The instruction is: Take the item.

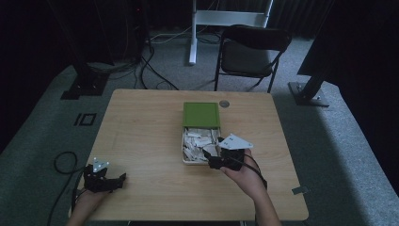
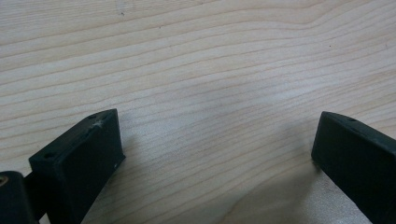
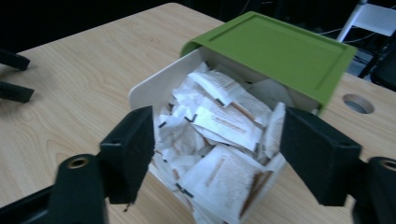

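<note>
A white box (image 1: 185, 159) (image 3: 154, 88) holds several white paper sachets (image 1: 197, 141) (image 3: 224, 116). Its green lid (image 1: 201, 115) (image 3: 275, 51) is slid back over the far half. My right gripper (image 1: 214, 157) (image 3: 217, 140) is open at the box's near right corner, jaws spread on either side of the sachets, with nothing held. My left gripper (image 1: 113, 181) (image 2: 215, 140) rests open at the table's near left corner. Bare wood lies between its fingers (image 2: 88, 154).
The wooden table (image 1: 141, 141) has a round cable hole (image 1: 224, 103) (image 3: 357, 103) beyond the lid. A black folding chair (image 1: 251, 52) stands behind the table. Cables lie on the grey carpet at left (image 1: 63, 162).
</note>
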`<action>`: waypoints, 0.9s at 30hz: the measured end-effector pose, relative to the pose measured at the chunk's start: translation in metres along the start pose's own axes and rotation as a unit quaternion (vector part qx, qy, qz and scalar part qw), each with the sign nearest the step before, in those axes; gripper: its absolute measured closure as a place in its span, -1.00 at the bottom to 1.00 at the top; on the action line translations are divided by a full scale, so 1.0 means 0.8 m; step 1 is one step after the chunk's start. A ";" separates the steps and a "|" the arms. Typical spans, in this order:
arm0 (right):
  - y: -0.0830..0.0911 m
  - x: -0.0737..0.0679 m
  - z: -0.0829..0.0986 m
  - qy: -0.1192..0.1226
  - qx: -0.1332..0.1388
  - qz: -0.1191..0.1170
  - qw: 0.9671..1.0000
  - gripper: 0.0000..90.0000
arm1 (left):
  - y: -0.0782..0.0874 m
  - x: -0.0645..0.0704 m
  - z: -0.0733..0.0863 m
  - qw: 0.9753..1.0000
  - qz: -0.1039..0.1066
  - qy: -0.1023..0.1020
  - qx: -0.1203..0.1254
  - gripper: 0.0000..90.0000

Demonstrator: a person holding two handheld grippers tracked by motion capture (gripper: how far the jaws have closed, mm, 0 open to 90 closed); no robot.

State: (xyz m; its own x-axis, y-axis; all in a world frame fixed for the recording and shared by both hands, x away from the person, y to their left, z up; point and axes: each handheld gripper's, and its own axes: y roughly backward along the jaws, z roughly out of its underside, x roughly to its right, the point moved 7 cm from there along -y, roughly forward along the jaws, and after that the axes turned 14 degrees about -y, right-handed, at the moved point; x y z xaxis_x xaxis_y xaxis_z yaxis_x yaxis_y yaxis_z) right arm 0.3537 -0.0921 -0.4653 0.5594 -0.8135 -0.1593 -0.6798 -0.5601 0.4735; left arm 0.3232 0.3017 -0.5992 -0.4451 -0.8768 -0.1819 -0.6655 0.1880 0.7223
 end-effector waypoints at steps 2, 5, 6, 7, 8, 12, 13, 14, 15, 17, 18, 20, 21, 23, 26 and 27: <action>-0.005 -0.005 0.002 0.003 -0.003 -0.006 1.000 -0.28 | 0.000 0.000 0.000 1.000 0.000 0.001 0.001 -0.94; -0.013 -0.012 0.008 0.003 -0.011 -0.015 1.000 -0.17 | 0.000 0.000 0.000 1.000 0.000 0.001 0.001 -0.94; -0.015 -0.014 0.011 0.006 -0.015 -0.018 1.000 -0.14 | 0.000 0.000 0.000 1.000 0.000 0.001 0.001 -0.94; -0.018 -0.016 0.014 0.011 -0.018 -0.021 1.000 -0.09 | 0.000 0.000 0.000 1.000 0.000 0.001 0.001 -0.94; -0.021 -0.017 0.016 0.022 -0.020 -0.023 0.999 -0.02 | 0.000 0.000 0.000 1.000 0.000 0.001 0.001 -0.94; -0.034 -0.024 0.028 0.021 -0.034 -0.036 0.999 0.04 | 0.000 0.000 0.000 1.000 0.000 0.001 0.001 -0.94; -0.037 -0.026 0.031 0.027 -0.039 -0.037 0.998 0.04 | 0.000 0.000 0.000 1.000 0.000 0.001 0.001 -0.94; -0.040 -0.027 0.034 0.027 -0.043 -0.038 0.998 0.04 | 0.000 0.000 0.000 1.000 0.000 0.001 0.001 -0.94; -0.043 -0.028 0.036 0.025 -0.045 -0.039 0.998 0.04 | 0.000 0.000 0.000 1.000 0.000 0.001 0.001 -0.94; -0.050 -0.029 0.041 0.027 -0.048 -0.040 0.998 0.06 | 0.000 0.000 0.000 1.000 0.000 0.001 0.001 -0.94; -0.053 -0.030 0.043 0.026 -0.050 -0.040 0.998 0.06 | 0.000 0.000 0.000 1.000 0.000 0.001 0.001 -0.94; -0.059 -0.031 0.046 0.029 -0.054 -0.042 0.997 0.08 | 0.000 0.000 0.000 1.000 0.000 0.001 0.001 -0.94; -0.061 -0.032 0.047 0.027 -0.056 -0.040 0.997 0.08 | 0.000 0.000 0.000 1.000 0.000 0.001 0.001 -0.94; -0.066 -0.033 0.048 0.025 -0.054 -0.041 0.997 0.12 | 0.000 0.000 0.000 1.000 0.000 0.001 0.001 -0.94; -0.074 -0.031 0.050 0.025 -0.059 -0.035 0.997 0.21 | 0.000 0.000 0.000 1.000 0.000 0.001 0.001 -0.94; -0.077 -0.030 0.051 0.025 -0.063 -0.035 0.997 0.23 | 0.000 0.000 0.000 1.000 0.000 0.001 0.001 -0.94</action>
State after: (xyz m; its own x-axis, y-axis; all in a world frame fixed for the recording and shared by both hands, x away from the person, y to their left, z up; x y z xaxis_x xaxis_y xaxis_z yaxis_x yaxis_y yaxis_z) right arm 0.3627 -0.0442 -0.5259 0.6283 -0.7624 -0.1548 -0.5745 -0.5888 0.5686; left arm 0.3233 0.3016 -0.5993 -0.4437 -0.8777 -0.1811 -0.6673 0.1887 0.7205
